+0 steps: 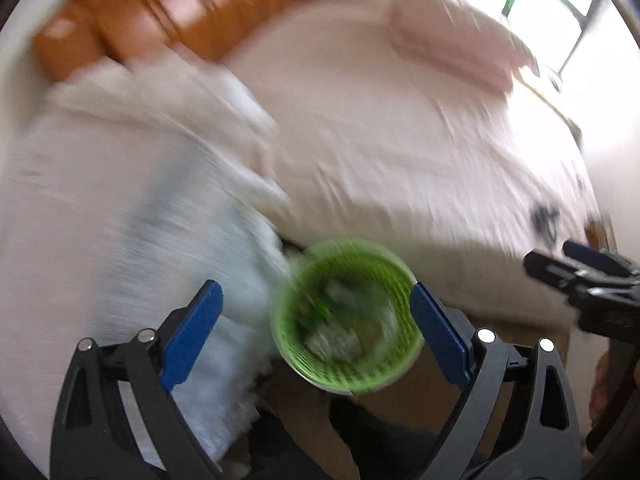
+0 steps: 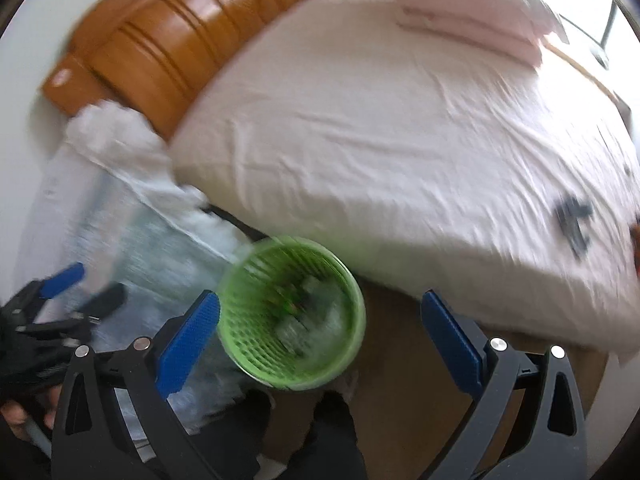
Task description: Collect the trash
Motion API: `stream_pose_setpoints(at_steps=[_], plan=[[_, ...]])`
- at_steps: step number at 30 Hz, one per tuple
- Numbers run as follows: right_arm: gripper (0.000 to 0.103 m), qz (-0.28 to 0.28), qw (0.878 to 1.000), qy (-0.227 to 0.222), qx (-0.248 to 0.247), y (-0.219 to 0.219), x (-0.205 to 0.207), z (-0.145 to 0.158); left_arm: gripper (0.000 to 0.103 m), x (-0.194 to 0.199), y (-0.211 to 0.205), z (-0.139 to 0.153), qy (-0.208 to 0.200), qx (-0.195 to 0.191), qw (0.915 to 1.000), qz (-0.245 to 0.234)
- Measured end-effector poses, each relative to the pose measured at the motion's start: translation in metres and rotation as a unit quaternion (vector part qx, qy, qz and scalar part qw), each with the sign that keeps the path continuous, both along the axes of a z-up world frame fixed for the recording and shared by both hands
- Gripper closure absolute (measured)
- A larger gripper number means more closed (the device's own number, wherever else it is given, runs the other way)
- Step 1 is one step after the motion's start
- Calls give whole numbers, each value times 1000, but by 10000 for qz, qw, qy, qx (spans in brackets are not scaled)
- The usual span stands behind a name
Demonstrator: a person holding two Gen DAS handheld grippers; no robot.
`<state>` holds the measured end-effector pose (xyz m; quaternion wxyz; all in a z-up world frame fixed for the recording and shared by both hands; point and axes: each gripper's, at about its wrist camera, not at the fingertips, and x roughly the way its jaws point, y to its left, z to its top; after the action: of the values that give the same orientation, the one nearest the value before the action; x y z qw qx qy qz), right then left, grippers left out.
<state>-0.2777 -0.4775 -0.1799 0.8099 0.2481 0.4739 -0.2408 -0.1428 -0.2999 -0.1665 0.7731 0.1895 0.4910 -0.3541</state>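
A green mesh basket (image 1: pixel 348 316) stands on the floor by the bed, with crumpled trash (image 1: pixel 336 340) inside. It also shows in the right wrist view (image 2: pixel 292 312). My left gripper (image 1: pixel 316 332) is open and empty, above the basket. My right gripper (image 2: pixel 320 336) is open and empty, above the basket's right side. The right gripper appears at the right edge of the left wrist view (image 1: pixel 584 280). The left gripper appears at the left edge of the right wrist view (image 2: pixel 60 300). Both views are blurred by motion.
A bed with a pale pink sheet (image 2: pixel 380 120) fills the middle. A dark item (image 2: pixel 576 216) lies on it at the right. An orange wooden headboard (image 2: pixel 172 44) is behind. White bedding (image 1: pixel 168 240) hangs at the left. Pink pillows (image 2: pixel 472 20) lie at the far side.
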Motion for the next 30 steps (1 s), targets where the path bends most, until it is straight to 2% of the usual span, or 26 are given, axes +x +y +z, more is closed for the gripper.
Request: stream_pose_setpoints(at_steps=[2,4,5,6,7,9,13,15,17,20,23,30], plan=[[3,390,9982,-355,-275,17,31,36,8,18,32,52,-527,-287,9969,506],[2,820,9921,-707,-630,40,65,76,8,30,62,95,-1006,-499,9891,947],[2,994,9883,-869,-761,49,78,92,8,37,82,120,-1327,-598,9816,1235],[2,1229,9821,-1099,-908,62,95,114,8,41,91,133,-1486,-618,9771,1390],[2,1352,9783,-1229,-973,70,103,125,8,47,109,156,-1756,-637,9685,1647],[2,1749,9636,-1659,-1155,97,130,167,8,58,138,189,-2089,-638,9536,2072],[2,2246,9367,-2320,-1352,140,161,228,8,78,184,236,-2259,-778,9330,2690],[2,2450,9225,-2598,-1462,163,172,257,8,85,204,256,-2311,-969,9219,2956],[2,2549,9110,-2806,-1621,180,176,277,8,93,222,273,-2348,-1098,9117,3187],[2,2660,9023,-2917,-1734,200,181,291,8,99,237,288,-2458,-1085,8990,3458],[2,2711,9007,-2895,-1773,213,186,293,8,101,244,291,-2491,-999,8937,3594],[2,2773,9114,-2619,-1544,218,193,275,8,114,246,275,-2184,-946,9041,3548]])
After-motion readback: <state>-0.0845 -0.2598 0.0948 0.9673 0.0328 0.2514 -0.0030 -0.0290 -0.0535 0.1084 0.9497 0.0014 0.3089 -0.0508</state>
